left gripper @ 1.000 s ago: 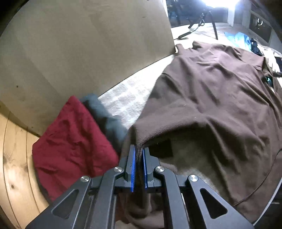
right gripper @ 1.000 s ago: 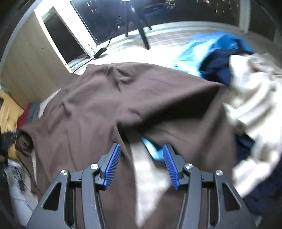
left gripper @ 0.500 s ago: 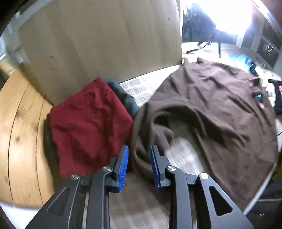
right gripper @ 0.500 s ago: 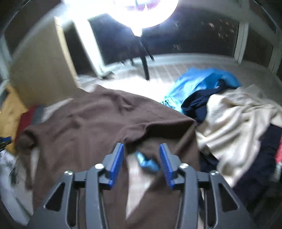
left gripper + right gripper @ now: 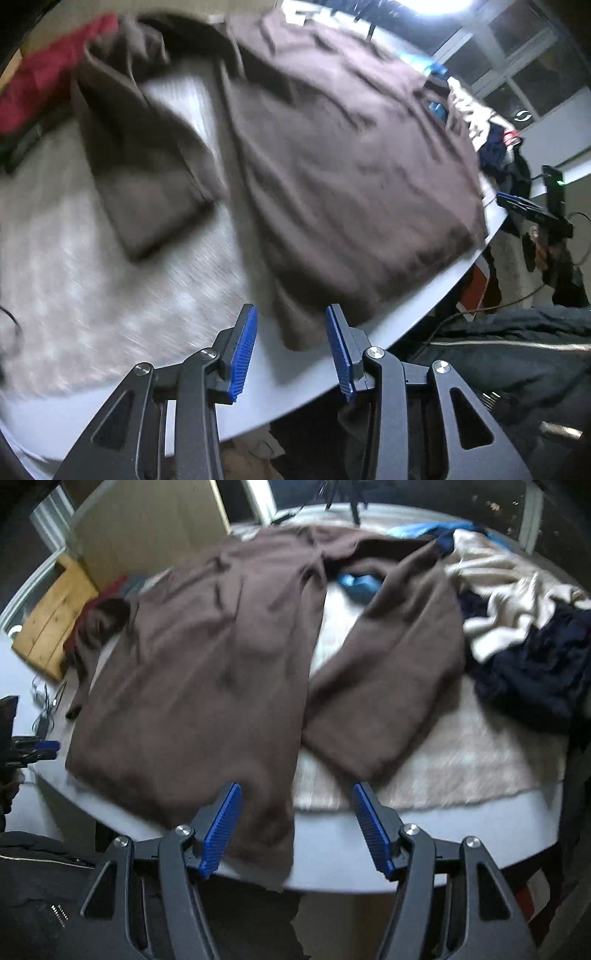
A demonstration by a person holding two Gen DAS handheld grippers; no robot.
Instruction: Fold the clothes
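Observation:
A brown long-sleeved top (image 5: 207, 664) lies spread over the round table (image 5: 332, 853), its hem hanging over the near edge. One sleeve (image 5: 391, 664) lies to the right of the body. In the left wrist view the same top (image 5: 332, 155) fills the middle, with the other sleeve (image 5: 147, 177) lying at the left. My left gripper (image 5: 291, 350) is open and empty just before the hem's left corner. My right gripper (image 5: 297, 830) is open and empty above the hem near the table's edge.
A pile of cream (image 5: 509, 590), navy (image 5: 535, 672) and blue (image 5: 362, 583) clothes lies at the table's right. Folded red clothing (image 5: 37, 74) sits at the left by a wooden board (image 5: 55, 620). A beige cloth (image 5: 461, 760) covers the table. The other gripper shows at the left edge (image 5: 33, 751).
My left gripper let go of the brown sleeve, opened and swung round to the hem at the near edge. My right gripper pulled back from the collar area to the hem, staying open.

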